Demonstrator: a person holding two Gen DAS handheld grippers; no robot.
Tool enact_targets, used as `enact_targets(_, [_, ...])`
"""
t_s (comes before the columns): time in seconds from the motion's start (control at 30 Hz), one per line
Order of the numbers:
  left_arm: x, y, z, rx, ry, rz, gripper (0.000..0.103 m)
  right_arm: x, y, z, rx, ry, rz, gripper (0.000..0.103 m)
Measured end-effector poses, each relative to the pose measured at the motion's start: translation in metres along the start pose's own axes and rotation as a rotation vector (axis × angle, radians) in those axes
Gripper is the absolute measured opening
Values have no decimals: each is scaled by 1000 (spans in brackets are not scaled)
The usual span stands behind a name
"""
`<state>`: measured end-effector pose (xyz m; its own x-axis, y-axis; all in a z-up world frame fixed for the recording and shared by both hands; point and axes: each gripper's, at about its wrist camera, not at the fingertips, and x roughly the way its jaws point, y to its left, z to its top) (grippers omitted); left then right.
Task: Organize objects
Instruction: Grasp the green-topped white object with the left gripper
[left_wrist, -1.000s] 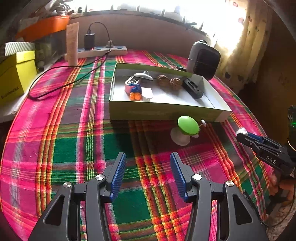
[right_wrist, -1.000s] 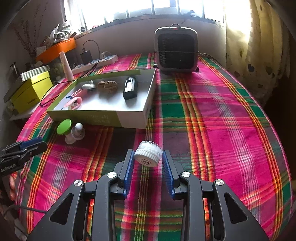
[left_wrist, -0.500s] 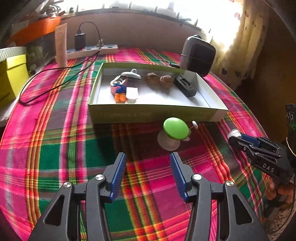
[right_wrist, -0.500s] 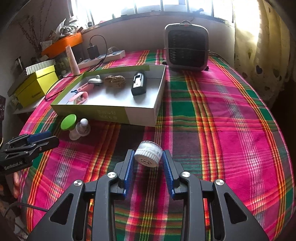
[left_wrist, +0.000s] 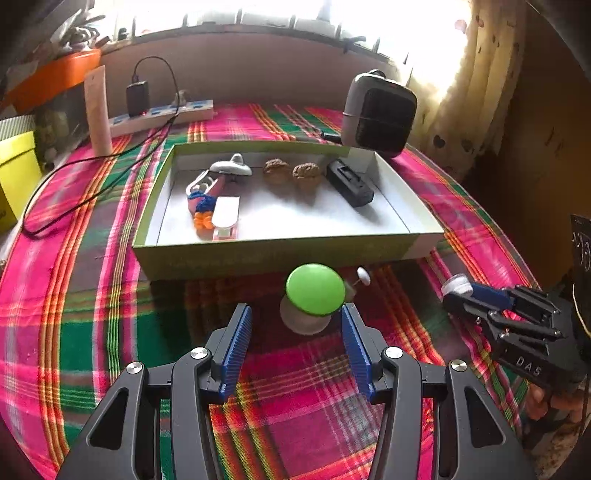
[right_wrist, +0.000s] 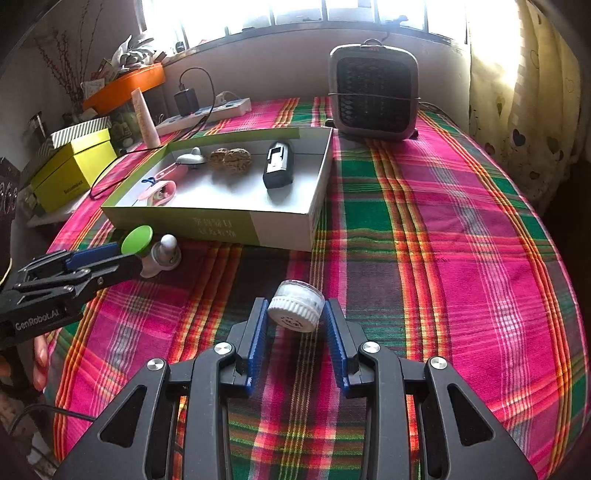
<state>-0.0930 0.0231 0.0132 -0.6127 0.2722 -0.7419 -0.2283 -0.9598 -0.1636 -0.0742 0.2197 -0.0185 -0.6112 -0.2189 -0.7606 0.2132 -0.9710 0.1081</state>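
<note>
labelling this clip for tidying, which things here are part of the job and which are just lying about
Part of the job:
- shallow green-and-white cardboard box
- green-capped white bottle between the open left claw
- small white ribbed-lid jar in the right claw

Lying about:
- grey fan heater
- white power strip
- yellow box

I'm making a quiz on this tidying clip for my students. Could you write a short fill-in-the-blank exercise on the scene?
1. The right gripper is shut on a small ____ jar.
2. The round cap between the left gripper fingers is ____.
3. The two walnuts lie inside the ____.
4. The tablecloth has a ____ pattern.

Missing words: white; green; box; plaid
</note>
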Motion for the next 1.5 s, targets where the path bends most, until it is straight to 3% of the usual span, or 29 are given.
enact_targets(1.03, [7, 1, 14, -10, -27, 50, 48, 2, 4, 2, -12, 5, -15, 32])
enact_targets(1.5, [13, 3, 13, -19, -9, 76, 42, 6, 15, 4, -40, 11, -3, 32])
